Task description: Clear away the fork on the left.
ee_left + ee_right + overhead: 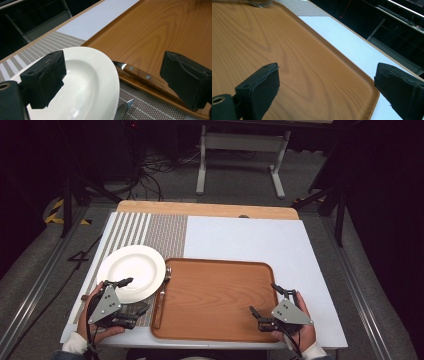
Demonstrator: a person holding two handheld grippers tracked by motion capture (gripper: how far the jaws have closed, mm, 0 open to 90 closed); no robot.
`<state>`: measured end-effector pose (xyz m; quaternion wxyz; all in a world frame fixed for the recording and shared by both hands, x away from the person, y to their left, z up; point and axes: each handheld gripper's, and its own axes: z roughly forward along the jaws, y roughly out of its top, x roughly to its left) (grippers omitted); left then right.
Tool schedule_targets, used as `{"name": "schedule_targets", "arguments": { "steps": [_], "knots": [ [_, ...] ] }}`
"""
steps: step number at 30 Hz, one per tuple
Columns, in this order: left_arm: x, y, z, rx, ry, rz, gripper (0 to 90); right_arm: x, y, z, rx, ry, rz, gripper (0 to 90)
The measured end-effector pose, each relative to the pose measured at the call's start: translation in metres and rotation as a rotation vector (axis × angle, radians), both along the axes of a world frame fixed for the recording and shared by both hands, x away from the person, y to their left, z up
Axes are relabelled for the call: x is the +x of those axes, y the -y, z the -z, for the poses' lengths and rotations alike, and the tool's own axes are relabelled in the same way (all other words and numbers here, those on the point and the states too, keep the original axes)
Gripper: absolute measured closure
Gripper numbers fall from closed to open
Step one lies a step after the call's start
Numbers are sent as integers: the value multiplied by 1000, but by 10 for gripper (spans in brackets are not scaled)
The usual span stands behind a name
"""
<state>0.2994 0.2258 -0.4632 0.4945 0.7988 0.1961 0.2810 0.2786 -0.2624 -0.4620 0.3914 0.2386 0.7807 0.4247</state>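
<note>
A white plate point(131, 272) rests on a striped placemat point(150, 232) at the left. To its right lies a wooden tray point(220, 295). A wooden-handled fork point(162, 292) lies along the tray's left rim, its metal end beside the plate. My left gripper point(137, 294) is open near the plate's front right edge. In the left gripper view the plate point(82, 82) and the fork's handle point(142, 75) lie between the open jaws of my left gripper point(115, 75). My right gripper point(262, 297) stands open over the tray's near right corner point(367, 100), holding nothing.
A metal tip point(125, 107) pokes out from under the plate onto the placemat. A white cover point(250, 240) spreads over the table behind and right of the tray. A desk frame point(240, 150) and cables stand on the floor beyond the table.
</note>
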Motion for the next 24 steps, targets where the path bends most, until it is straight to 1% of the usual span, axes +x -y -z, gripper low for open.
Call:
{"name": "schedule_targets", "arguments": {
  "steps": [7, 19, 24],
  "knots": [
    [1, 1, 1, 4, -7, 8, 73, 0, 1, 0, 3, -1, 0, 70],
    [1, 2, 1, 6, -6, 10, 73, 1, 2, 0, 2, -3, -1, 69],
    [2, 4, 0, 9, 5, 13, 73, 1, 4, 0, 11, -1, 5, 70]
  ]
}}
